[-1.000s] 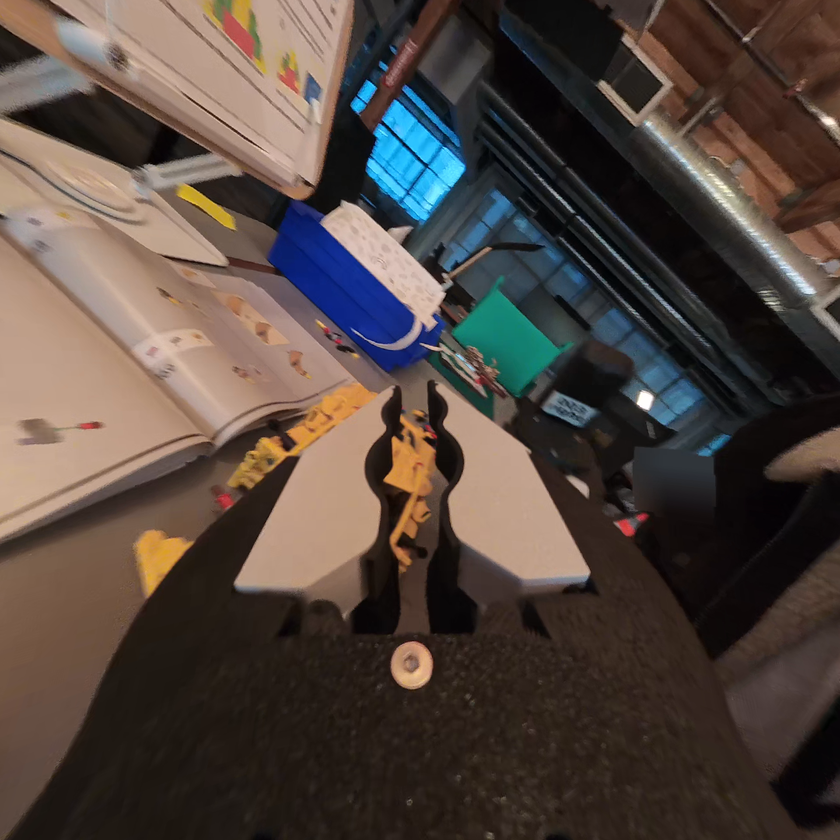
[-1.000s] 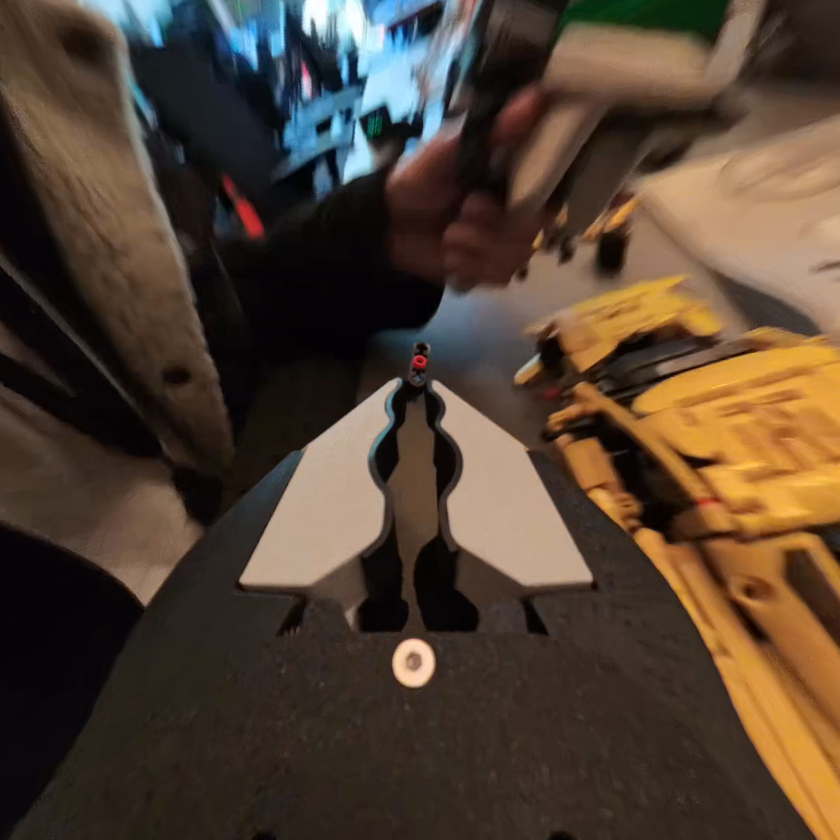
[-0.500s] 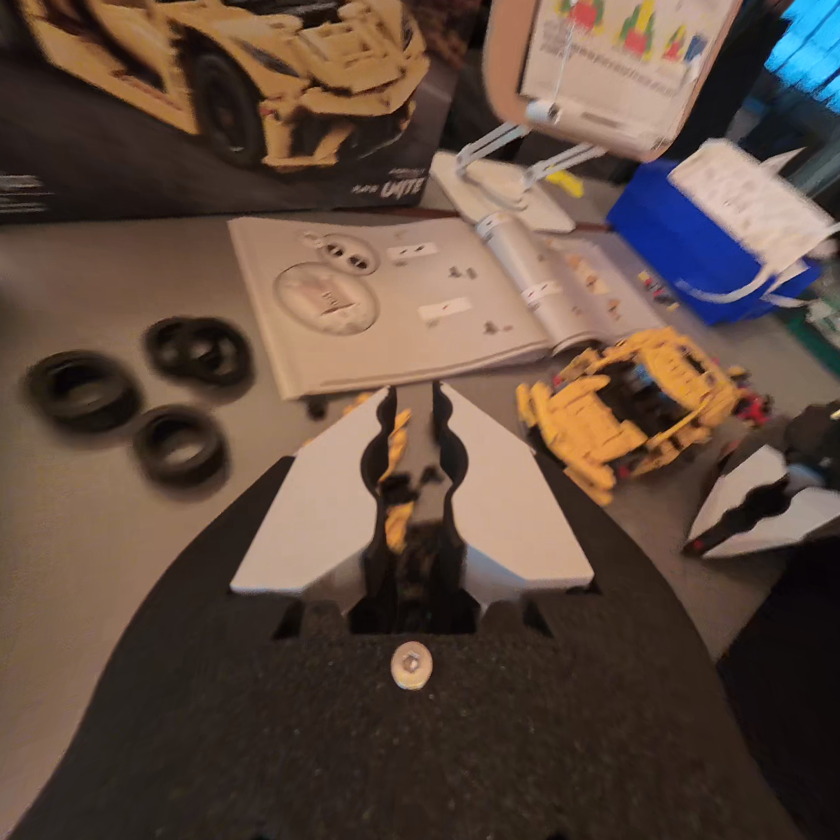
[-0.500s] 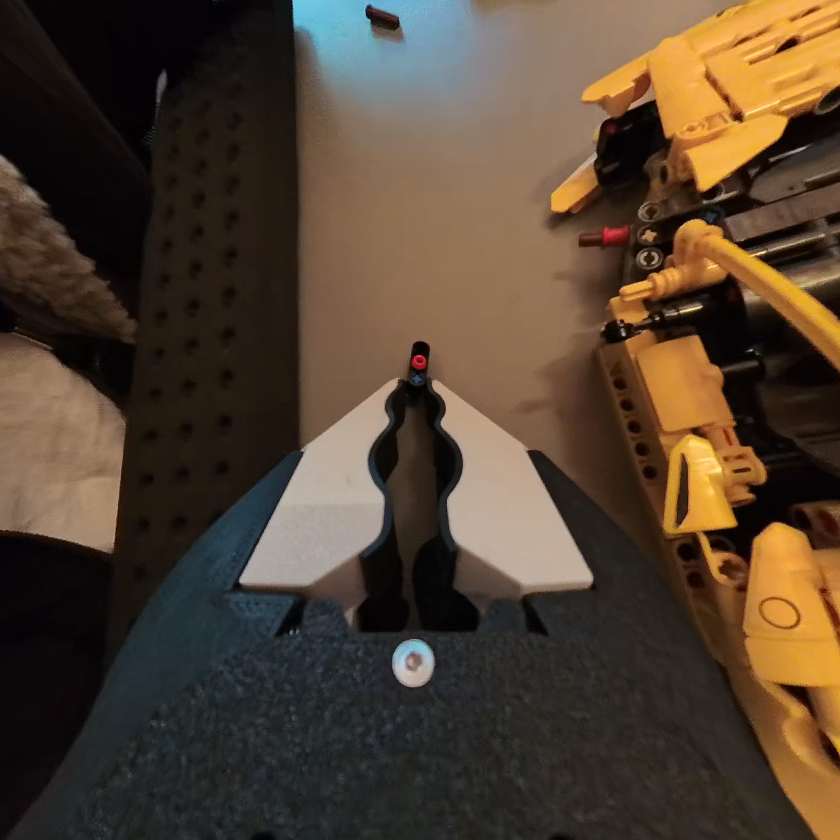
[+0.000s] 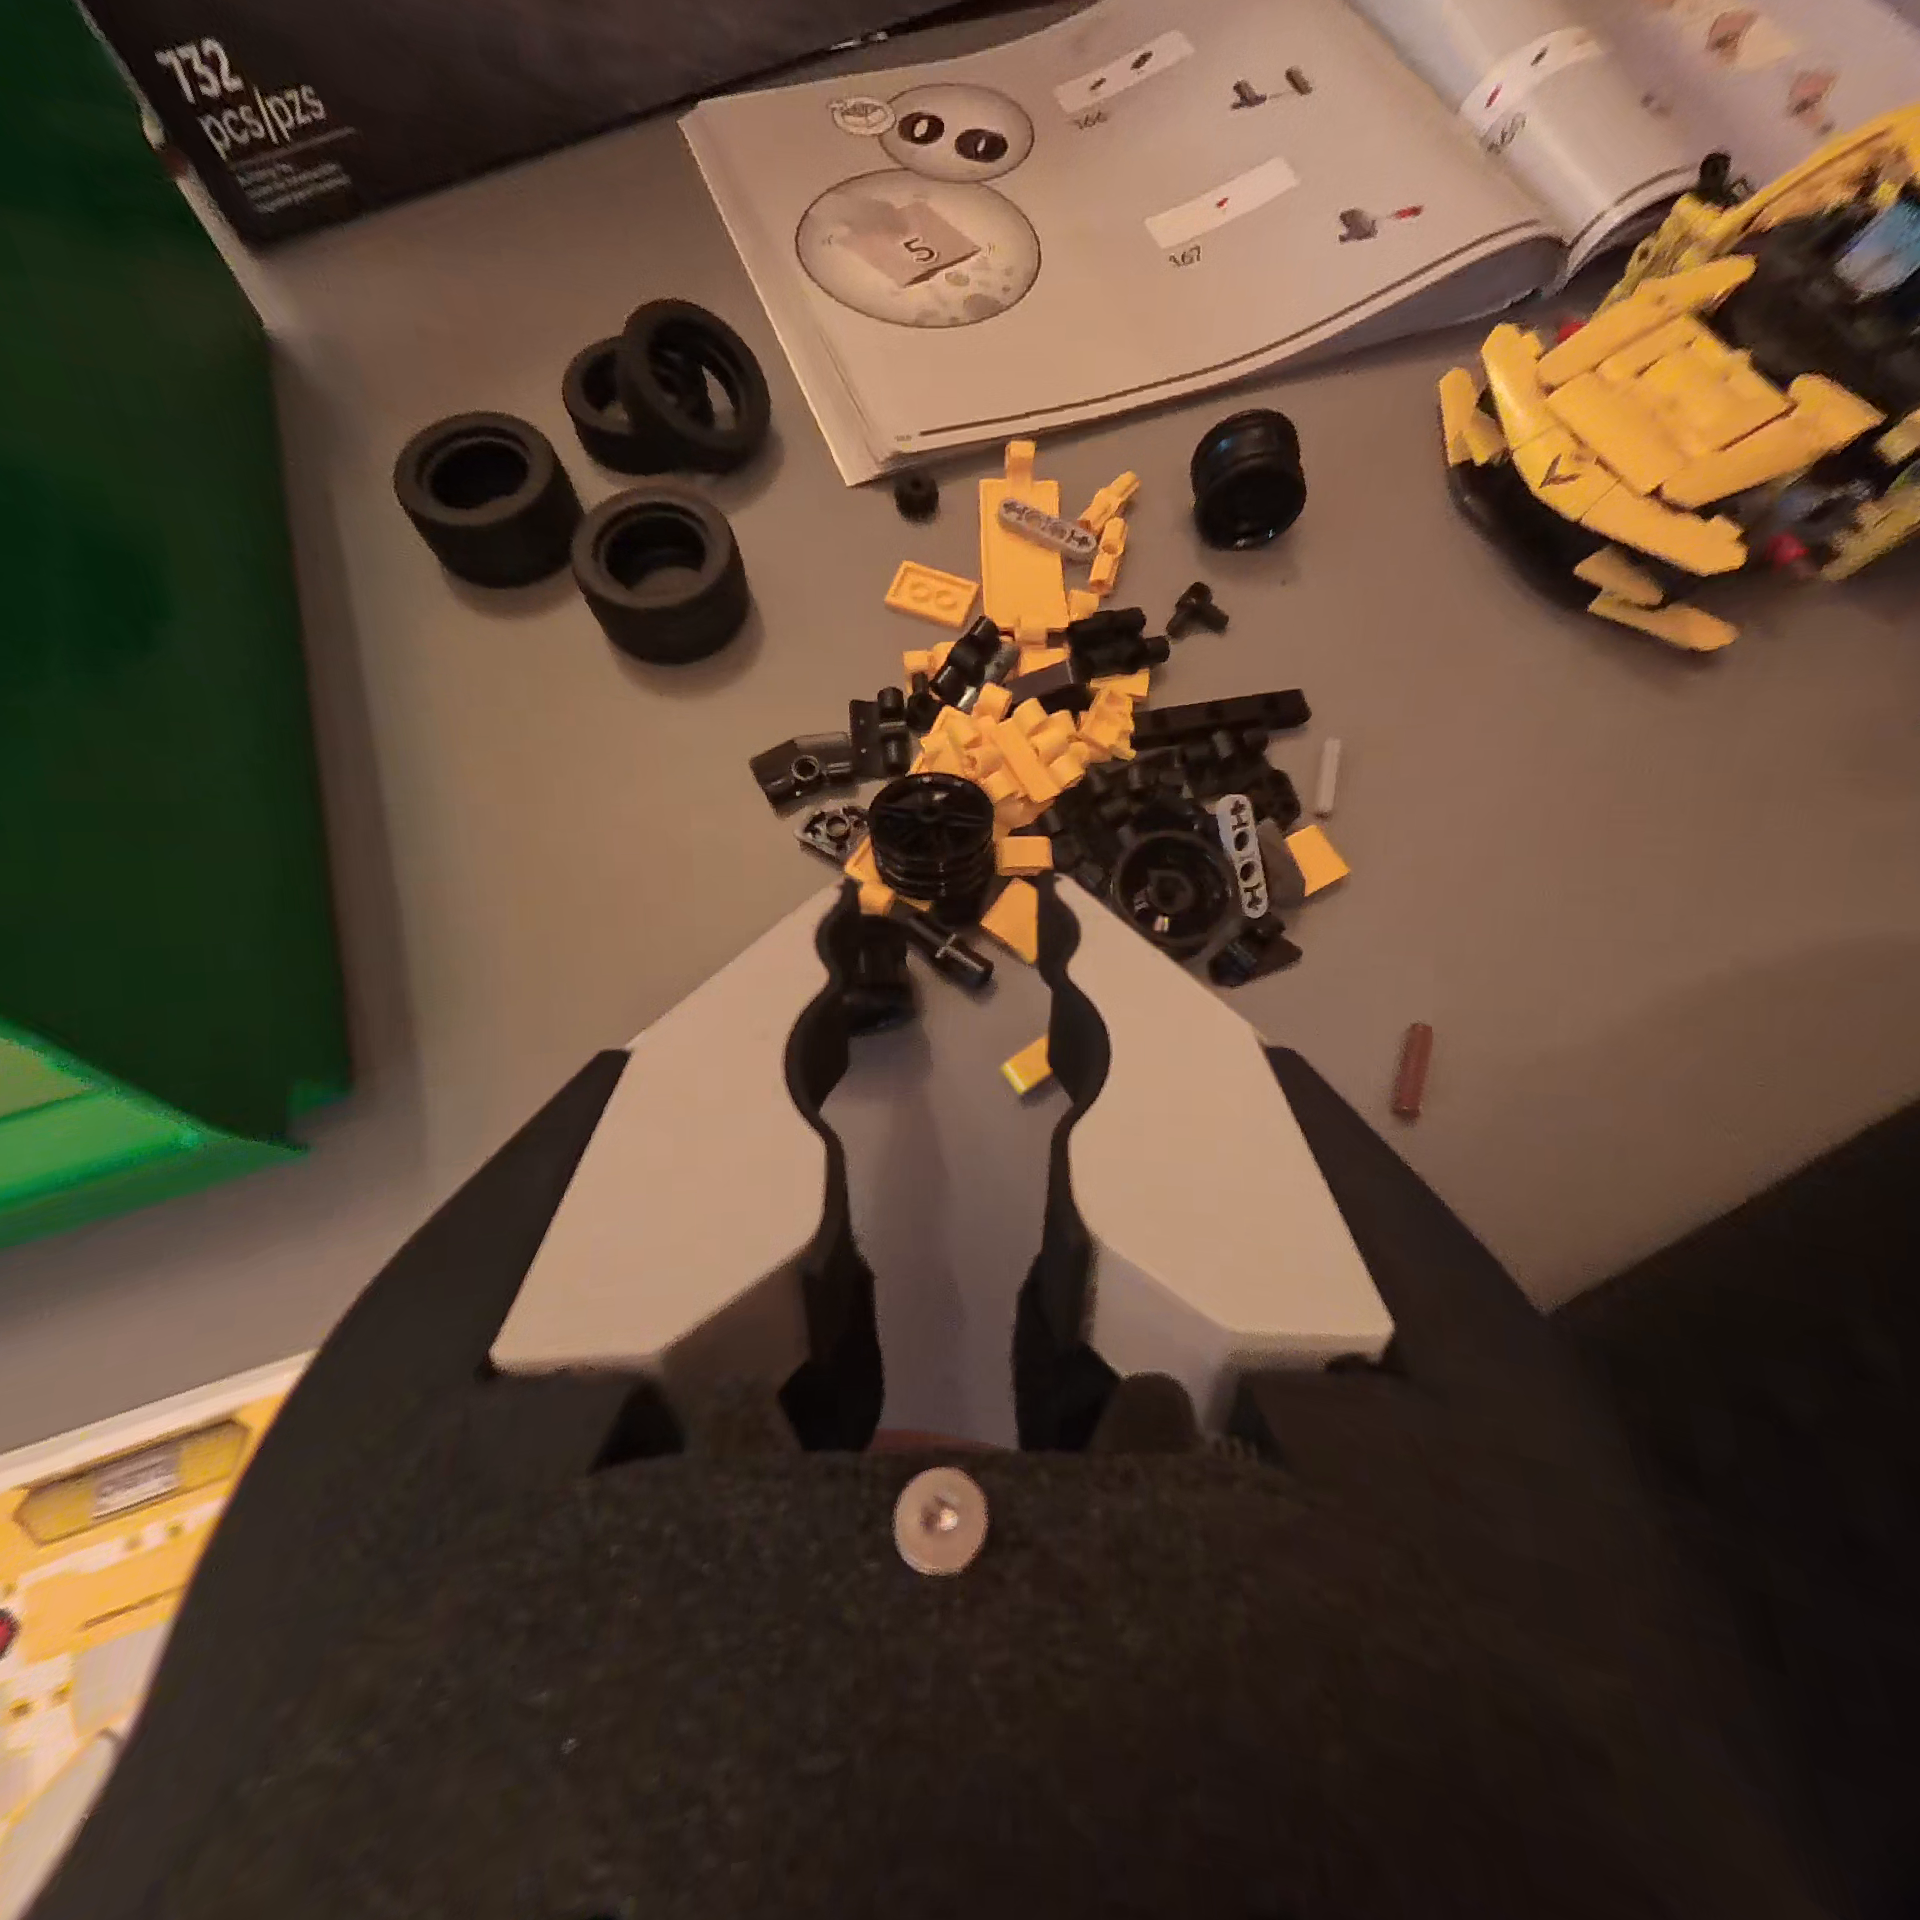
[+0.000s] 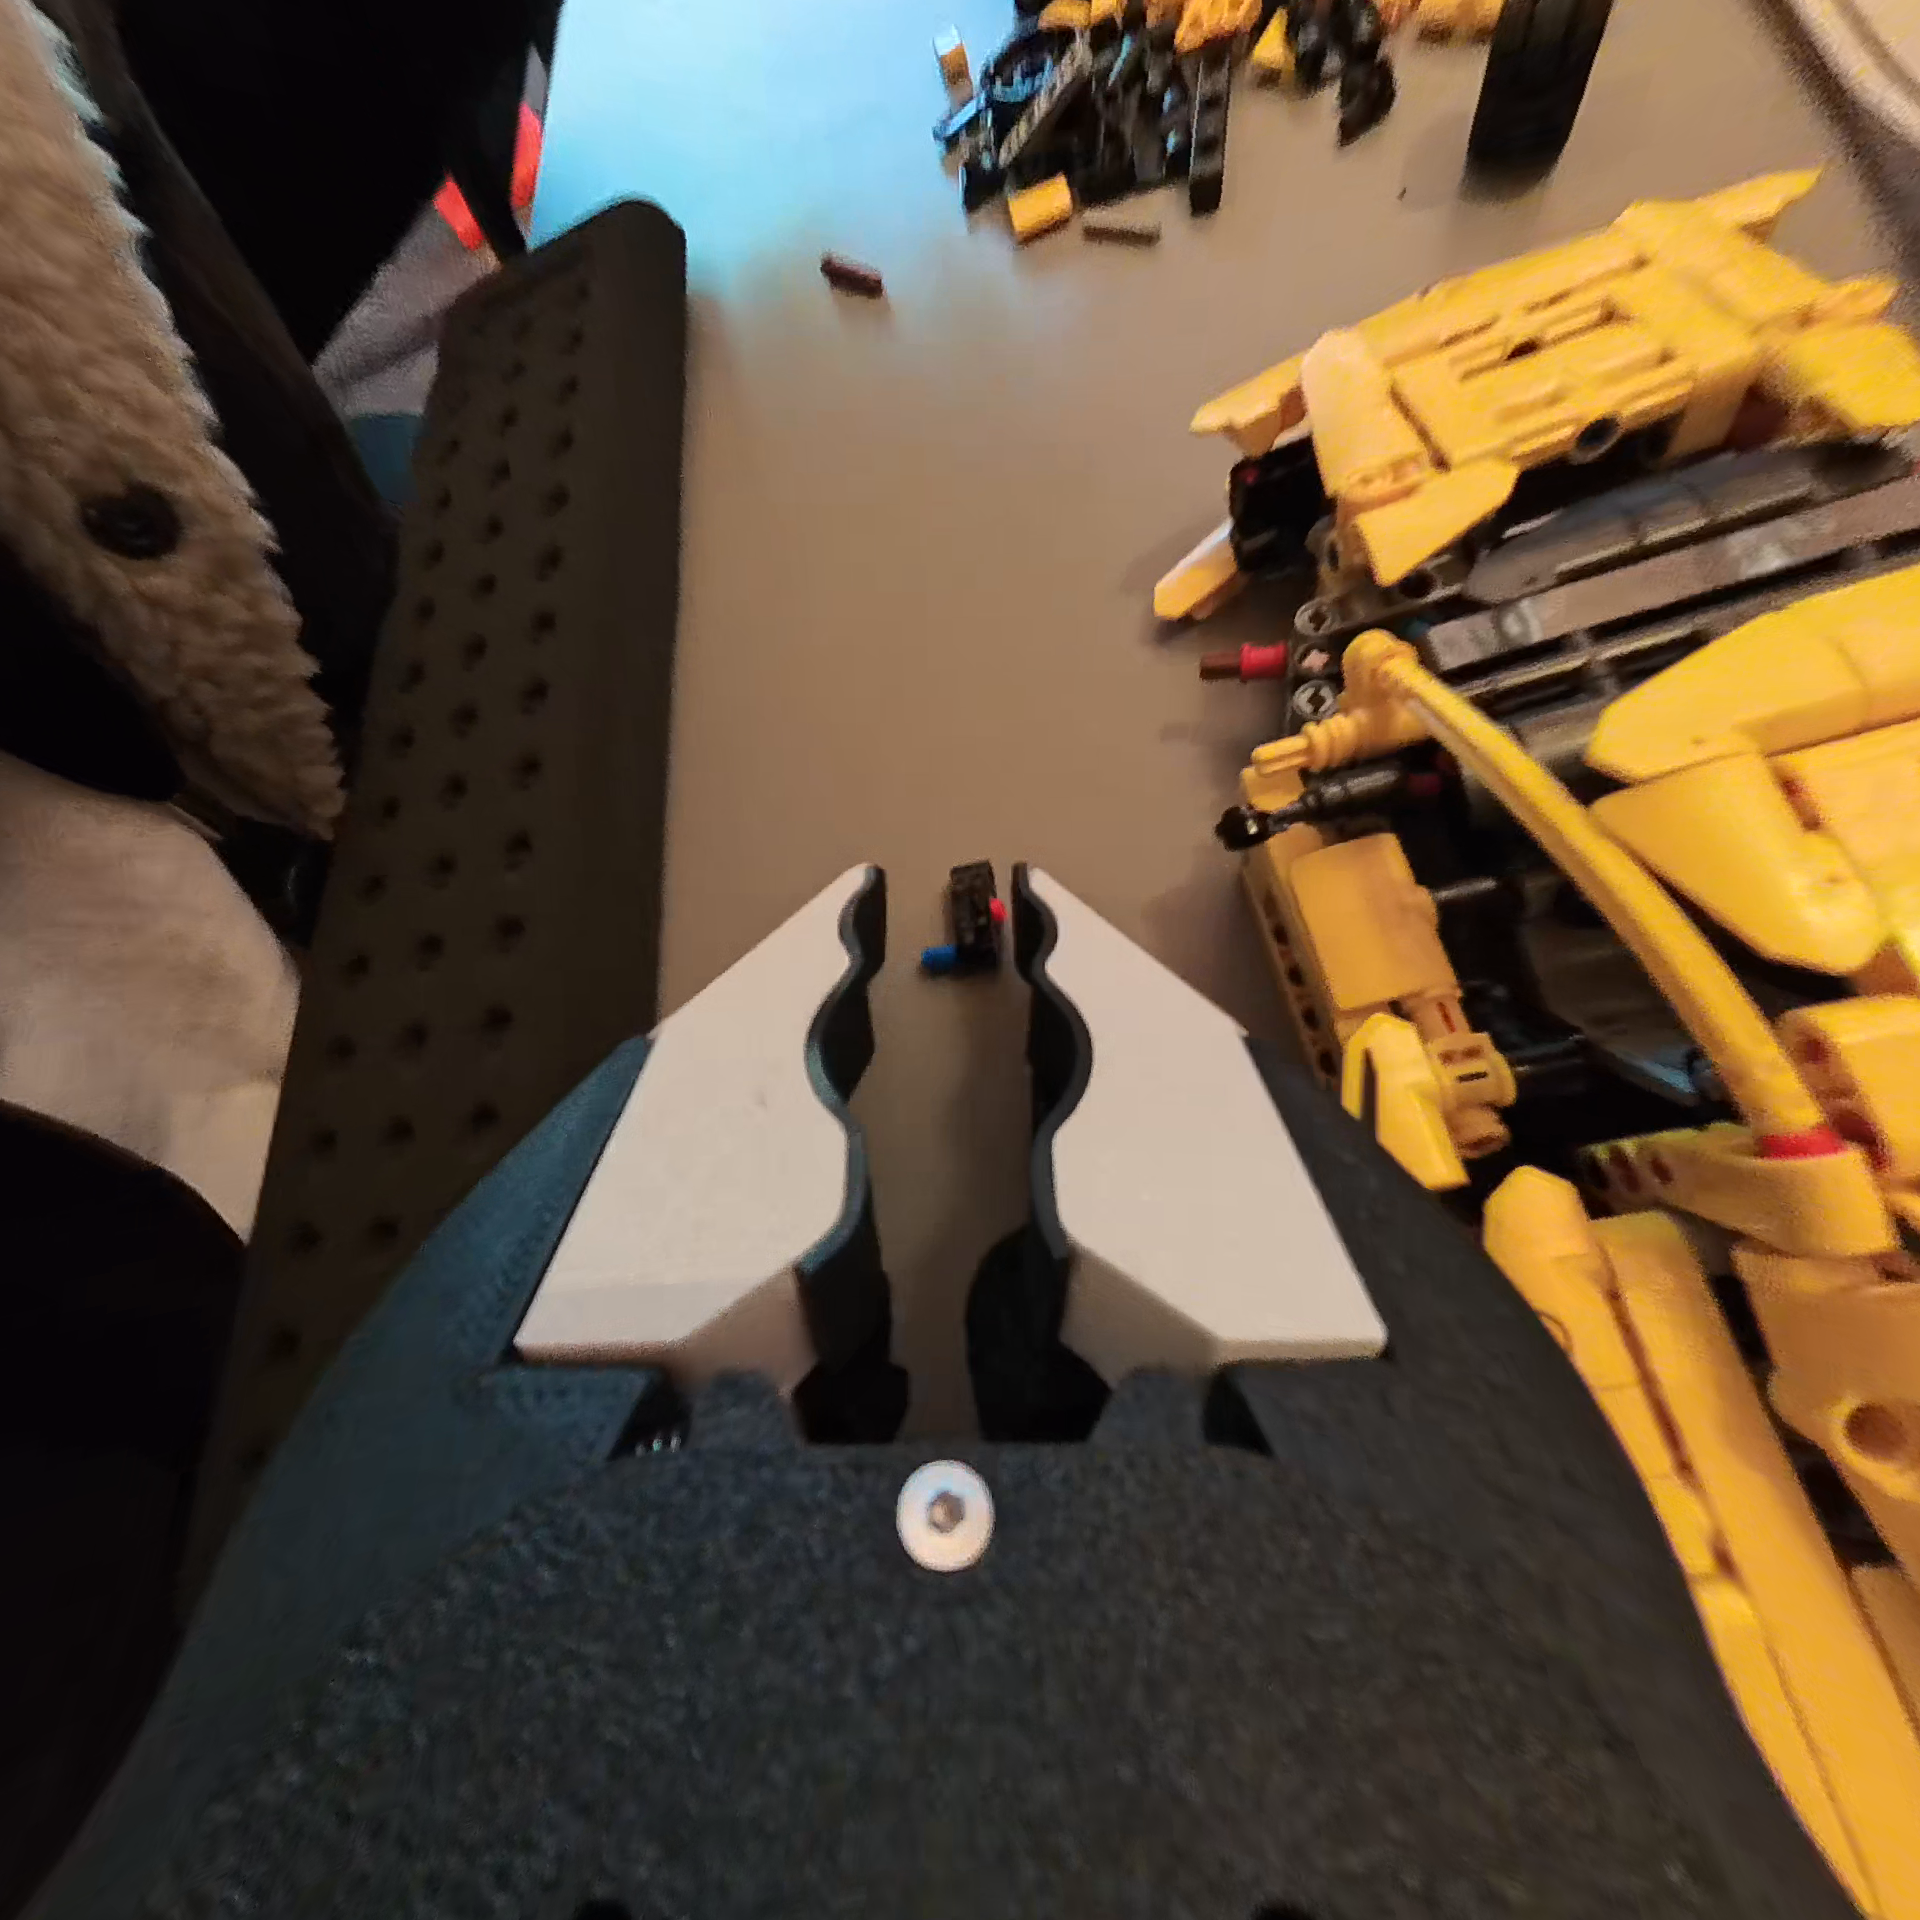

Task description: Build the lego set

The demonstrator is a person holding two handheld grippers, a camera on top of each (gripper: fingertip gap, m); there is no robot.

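— Where is the set?
— A pile of loose pieces (image 5: 1049, 748) lies mid-table; the yellow car (image 5: 1704, 457) sits far right, black tyres (image 5: 582, 499) far left, an open manual (image 5: 1122, 239) beyond.

— And the grippers?
— The left gripper (image 5: 940, 904) hangs over the pile, jaws apart, empty. The right gripper (image 6: 948, 883) has jaws parted around a small black piece (image 6: 971, 914) lying loose on the table.

Print on the black box (image 5: 343, 114) and open booklet (image 5: 1122, 239) — not transcribed
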